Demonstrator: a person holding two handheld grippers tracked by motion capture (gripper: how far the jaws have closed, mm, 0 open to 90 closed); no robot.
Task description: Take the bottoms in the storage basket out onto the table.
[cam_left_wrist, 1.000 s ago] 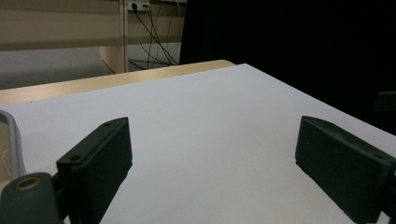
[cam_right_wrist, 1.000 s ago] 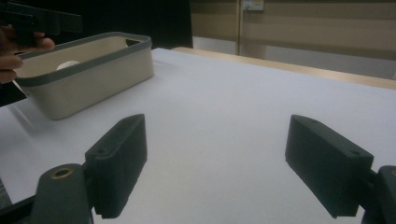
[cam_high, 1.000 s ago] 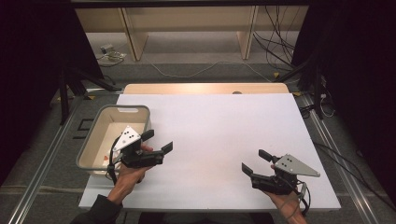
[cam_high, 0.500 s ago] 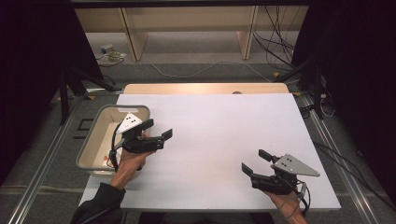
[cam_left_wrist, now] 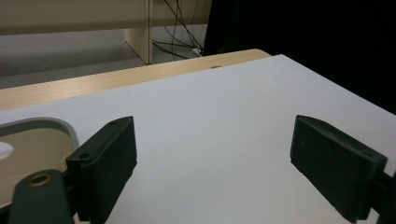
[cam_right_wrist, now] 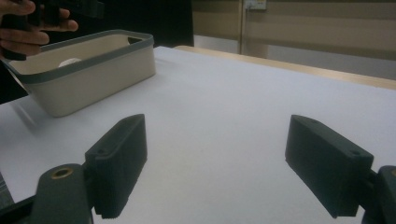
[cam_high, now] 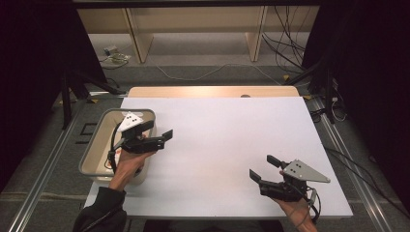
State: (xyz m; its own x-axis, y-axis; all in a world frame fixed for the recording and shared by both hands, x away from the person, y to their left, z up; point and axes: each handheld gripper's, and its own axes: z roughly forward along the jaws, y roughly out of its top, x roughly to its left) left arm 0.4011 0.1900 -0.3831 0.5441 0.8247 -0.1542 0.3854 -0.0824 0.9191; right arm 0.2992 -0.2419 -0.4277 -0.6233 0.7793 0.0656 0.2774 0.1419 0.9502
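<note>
**Both tongs wide and empty, left ones over the bin's right edge**

The left tongs (cam_high: 157, 131) stand wide apart with nothing between the jaws. In the high view they hang above the right rim of the beige bin (cam_high: 95, 148), jaws pointing right across the table (cam_high: 227, 130), with the person's left hand (cam_high: 128, 162) gripping the handle from below. The left gripper view looks along those jaws over bare white table, with the bin's grey rim (cam_left_wrist: 56, 125) curving in at the lower left, just beside the left jaw.

The right tongs (cam_high: 265, 167) are also spread wide and hold nothing. They sit low near the front right corner of the table, well apart from the bin, jaws aimed left and away from the person.

The bin stands at the table's left edge, a rounded rectangular tub with a grey lip. In the right gripper view it (cam_right_wrist: 98, 65) shows upright on the white surface, with a small pale object (cam_right_wrist: 71, 61) lying inside; what that object is cannot be told.
</note>
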